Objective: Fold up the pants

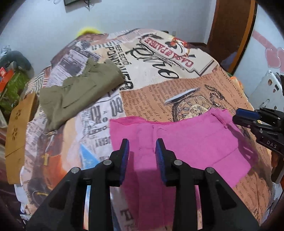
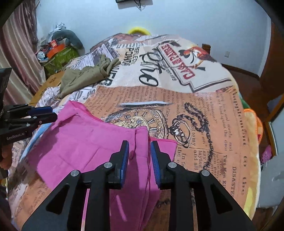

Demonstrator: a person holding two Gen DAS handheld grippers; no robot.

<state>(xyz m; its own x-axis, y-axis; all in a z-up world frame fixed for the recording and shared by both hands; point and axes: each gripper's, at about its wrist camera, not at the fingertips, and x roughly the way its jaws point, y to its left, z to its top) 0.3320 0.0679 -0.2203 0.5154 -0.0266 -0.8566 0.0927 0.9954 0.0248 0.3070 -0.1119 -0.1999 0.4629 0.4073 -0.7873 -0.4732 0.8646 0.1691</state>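
On bedspread [image 1: 177, 58] reading "CASA DE PADRES", my pink pants [image 1: 177, 142] lie crosswise; both grippers, left [image 1: 142, 147] & right [image 2: 139, 149], apart, empty.

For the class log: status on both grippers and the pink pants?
Left gripper, right gripper open, nothing clamped. Pink pants lie on bedspread. Olive garment apart, clear.

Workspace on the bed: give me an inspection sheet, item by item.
Surface: newspaper-print bedspread, rumpled.
Job's things: bright pink cloth pants, lying partly folded on the bedspread.
Clutter: crumpled olive-green garment at the far left; tan cardboard piece off the edge.
Grippers: left gripper and right gripper both open over the pants, pads gripping no cloth.
Cables: dark cord under a wall fixture.
Surroundings: pale wall, wooden door, pink curtain.
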